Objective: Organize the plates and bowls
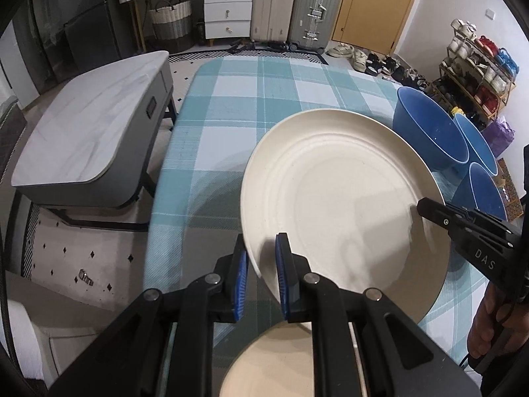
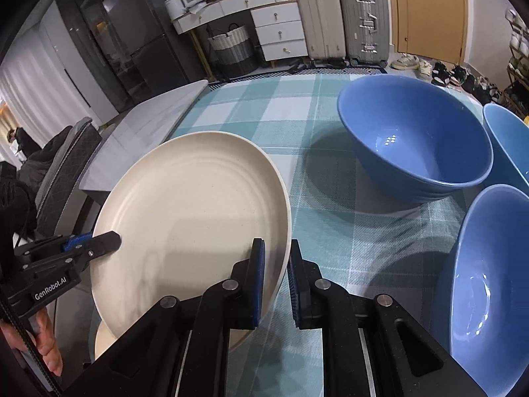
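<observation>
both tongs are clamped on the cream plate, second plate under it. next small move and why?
Probably carry the cream plate level over the second plate below and lower it on. The left tongs and right tongs pinch opposite rim edges, the plate hangs above the checked cloth, and the three blue bowls sit clear to the side.

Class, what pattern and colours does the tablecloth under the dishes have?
The tablecloth is a teal, pale blue and white check, clearest in the left wrist view.

The right tongs (image 1: 429, 208) read "DAS" (on the black body), and the left tongs (image 2: 112, 241) read "GenRobot.AI".
</observation>
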`<state>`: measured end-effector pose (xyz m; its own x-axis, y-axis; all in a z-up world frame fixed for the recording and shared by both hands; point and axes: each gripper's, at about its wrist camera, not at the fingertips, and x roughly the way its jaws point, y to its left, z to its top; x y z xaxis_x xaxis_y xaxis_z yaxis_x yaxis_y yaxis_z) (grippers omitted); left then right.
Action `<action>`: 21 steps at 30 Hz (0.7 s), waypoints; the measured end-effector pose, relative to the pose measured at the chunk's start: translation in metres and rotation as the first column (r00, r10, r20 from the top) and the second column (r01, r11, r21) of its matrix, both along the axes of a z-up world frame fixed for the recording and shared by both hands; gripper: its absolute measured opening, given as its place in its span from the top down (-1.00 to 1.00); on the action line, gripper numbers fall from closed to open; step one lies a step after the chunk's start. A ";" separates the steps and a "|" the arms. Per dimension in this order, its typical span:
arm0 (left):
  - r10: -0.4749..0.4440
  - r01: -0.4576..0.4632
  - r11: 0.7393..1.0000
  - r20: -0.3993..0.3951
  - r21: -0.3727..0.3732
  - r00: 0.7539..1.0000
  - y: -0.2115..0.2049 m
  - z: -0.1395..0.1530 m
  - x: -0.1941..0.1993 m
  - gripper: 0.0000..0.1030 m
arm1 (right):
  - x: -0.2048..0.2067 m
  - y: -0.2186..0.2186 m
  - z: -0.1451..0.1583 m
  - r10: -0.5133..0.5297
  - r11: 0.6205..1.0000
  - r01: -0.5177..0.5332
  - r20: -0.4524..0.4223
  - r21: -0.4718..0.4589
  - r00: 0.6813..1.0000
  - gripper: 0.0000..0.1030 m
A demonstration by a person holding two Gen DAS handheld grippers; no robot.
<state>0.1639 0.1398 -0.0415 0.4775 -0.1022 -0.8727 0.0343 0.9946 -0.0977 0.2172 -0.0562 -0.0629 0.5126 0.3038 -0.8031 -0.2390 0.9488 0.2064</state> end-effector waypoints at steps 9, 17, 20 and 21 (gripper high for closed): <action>0.020 -0.020 1.000 0.007 -0.001 1.000 0.002 0.005 -0.033 0.73 | -0.031 0.004 0.008 0.028 1.000 -0.028 0.023 0.005 0.999 0.75; 0.048 -0.048 0.999 0.006 -0.016 0.999 0.005 -0.001 -0.070 0.73 | -0.063 0.010 0.005 0.045 0.999 -0.045 0.025 0.009 0.999 0.75; 0.057 -0.057 0.998 0.005 -0.024 0.998 0.006 -0.005 -0.083 0.72 | -0.076 0.012 0.004 0.055 0.999 -0.055 0.029 -0.002 0.998 0.75; 0.060 -0.060 0.998 0.007 -0.023 0.998 0.006 -0.005 -0.087 0.72 | -0.080 0.014 0.003 0.059 0.998 -0.059 0.028 -0.005 0.998 0.75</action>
